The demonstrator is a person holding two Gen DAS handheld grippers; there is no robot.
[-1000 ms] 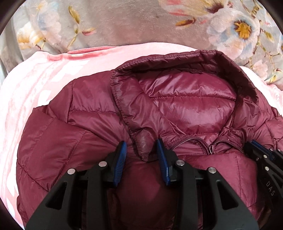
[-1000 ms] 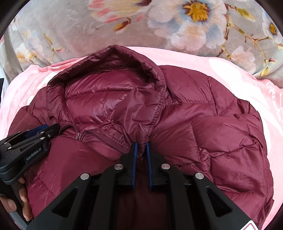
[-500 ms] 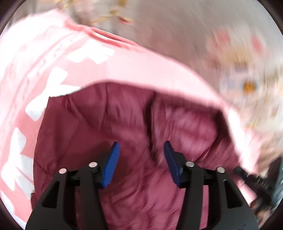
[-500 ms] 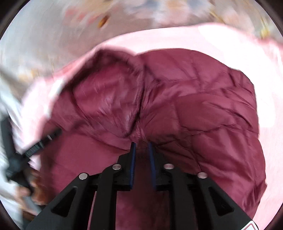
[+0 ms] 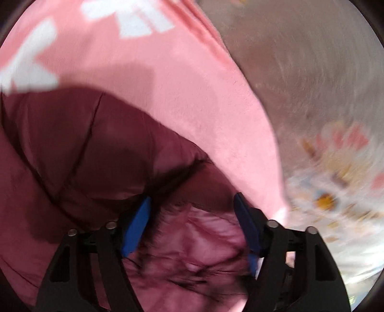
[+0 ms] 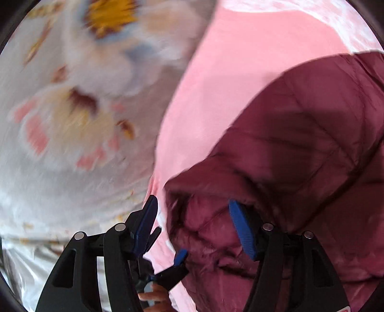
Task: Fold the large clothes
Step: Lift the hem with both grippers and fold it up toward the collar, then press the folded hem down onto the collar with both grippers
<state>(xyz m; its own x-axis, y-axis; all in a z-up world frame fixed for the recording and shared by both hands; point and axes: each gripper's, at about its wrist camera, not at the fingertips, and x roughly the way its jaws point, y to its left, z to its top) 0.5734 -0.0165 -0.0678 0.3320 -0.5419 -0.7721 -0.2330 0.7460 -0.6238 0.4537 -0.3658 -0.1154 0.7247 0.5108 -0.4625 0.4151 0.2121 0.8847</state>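
A maroon quilted puffer jacket [image 5: 79,153] lies on a pink blanket [image 5: 182,86]; both views are motion-blurred. My left gripper [image 5: 192,223] is open, its blue pads [image 5: 138,225] wide apart over a crumpled fold of the jacket. My right gripper [image 6: 194,228] is open too, with the jacket's edge [image 6: 300,134] between and to the right of its pads [image 6: 241,230]. The left gripper's tip [image 6: 178,258] and a hand show low in the right wrist view.
A grey floral bedspread [image 6: 79,91] lies beside the pink blanket [image 6: 240,64]; it also shows on the right of the left wrist view [image 5: 331,153]. White patterning [image 5: 134,16] marks the blanket's far part.
The right gripper was shut on the jacket at the hood's base and has opened. The left gripper has opened wider. Both have swung sideways to the jacket's edge; the views are blurred.
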